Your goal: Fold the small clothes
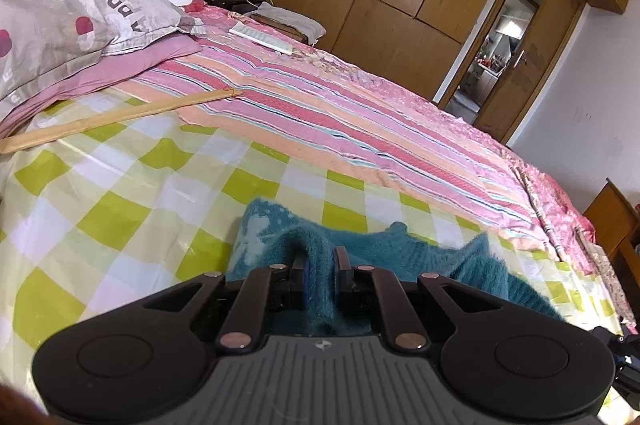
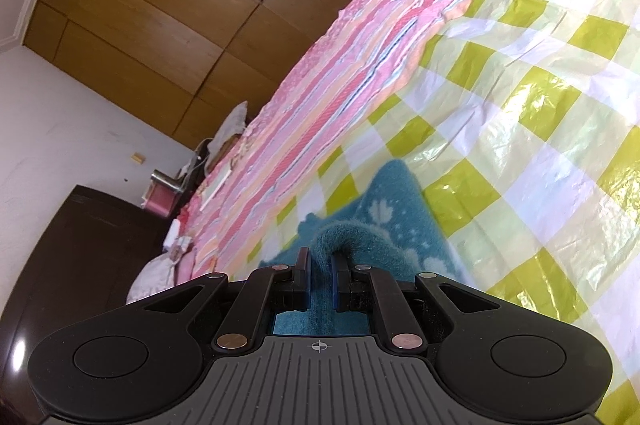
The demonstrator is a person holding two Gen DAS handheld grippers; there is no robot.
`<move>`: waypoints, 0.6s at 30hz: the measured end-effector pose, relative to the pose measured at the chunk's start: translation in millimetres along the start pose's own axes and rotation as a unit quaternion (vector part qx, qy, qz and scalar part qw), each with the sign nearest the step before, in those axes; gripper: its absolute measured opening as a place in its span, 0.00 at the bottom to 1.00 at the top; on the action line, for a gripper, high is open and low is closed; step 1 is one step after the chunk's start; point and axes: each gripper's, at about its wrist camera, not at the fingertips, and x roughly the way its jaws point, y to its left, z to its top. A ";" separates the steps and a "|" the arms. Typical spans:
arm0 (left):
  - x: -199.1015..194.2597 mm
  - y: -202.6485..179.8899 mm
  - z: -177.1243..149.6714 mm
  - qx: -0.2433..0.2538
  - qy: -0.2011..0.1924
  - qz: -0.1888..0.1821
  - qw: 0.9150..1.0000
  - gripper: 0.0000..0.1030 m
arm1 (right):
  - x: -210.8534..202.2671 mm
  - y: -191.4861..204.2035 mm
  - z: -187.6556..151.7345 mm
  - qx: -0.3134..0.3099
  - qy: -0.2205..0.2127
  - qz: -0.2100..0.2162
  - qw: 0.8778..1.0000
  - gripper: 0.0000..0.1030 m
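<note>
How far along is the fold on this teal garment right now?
Early stage. Done: both grips are set. The left gripper and right gripper are each shut on a bunched edge of the teal knit garment, which lies on the green checked sheet. In hand: carrying those edges. Left: no finished fold is visible; it still needs laying over and flattening.

The garment (image 1: 372, 245) lies on the checked sheet (image 1: 120, 193), with the pillow (image 1: 72, 21) behind.
</note>
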 end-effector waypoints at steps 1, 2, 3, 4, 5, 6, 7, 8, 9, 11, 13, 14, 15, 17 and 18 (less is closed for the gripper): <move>1.9 0.3 0.2 0.001 0.001 0.001 1.000 0.16 | 2.0 -0.3 0.7 -0.001 -0.001 -0.002 1.000 0.10; 3.9 0.7 0.3 0.000 0.001 0.002 1.000 0.16 | 4.1 -0.9 1.7 -0.001 -0.002 -0.004 1.000 0.10; 6.1 1.3 0.4 0.000 0.002 0.004 1.000 0.16 | 5.7 -1.0 2.3 -0.001 -0.002 -0.007 1.000 0.10; 8.6 1.8 0.5 -0.001 0.002 0.005 1.000 0.16 | 7.7 -1.8 2.9 0.000 -0.004 -0.009 1.000 0.10; 10.7 2.3 0.4 -0.002 0.003 0.007 1.000 0.16 | 9.3 -2.5 3.3 0.001 -0.004 -0.011 1.000 0.10; 12.7 2.4 0.4 -0.001 0.004 0.008 1.000 0.16 | 10.9 -3.4 3.6 0.003 -0.005 -0.013 1.000 0.10; 14.9 2.0 0.3 0.000 0.005 0.010 1.000 0.16 | 12.4 -4.5 3.9 0.003 -0.006 -0.015 1.000 0.10; 16.7 1.5 -0.1 0.004 0.006 0.012 1.000 0.16 | 14.2 -6.1 4.0 0.003 -0.007 -0.019 1.000 0.10; 18.3 0.7 -0.6 0.008 0.006 0.015 1.000 0.16 | 16.2 -8.1 4.1 0.004 -0.007 -0.023 1.000 0.10; 21.7 -0.8 -1.4 0.014 0.007 0.019 1.000 0.16 | 20.4 -12.8 4.0 0.006 -0.006 -0.031 0.999 0.09; 25.2 -1.4 -2.1 0.017 0.009 0.023 1.000 0.16 | 23.7 -15.8 3.8 0.007 -0.006 -0.038 0.999 0.09; 27.1 -1.3 -2.3 0.017 0.011 0.024 1.000 0.16 | 25.3 -16.8 3.9 0.007 -0.006 -0.040 0.999 0.09; 28.7 -0.8 -2.3 0.017 0.012 0.025 0.999 0.16 | 26.9 -17.4 3.7 0.006 -0.006 -0.042 0.999 0.09; 31.8 -0.4 -2.8 0.017 0.013 0.028 0.999 0.16 | 29.7 -18.8 4.0 0.004 -0.006 -0.046 0.999 0.09; 33.1 -0.2 -3.2 0.019 0.014 0.030 0.999 0.16 | 31.5 -19.6 4.3 0.003 -0.006 -0.049 0.999 0.09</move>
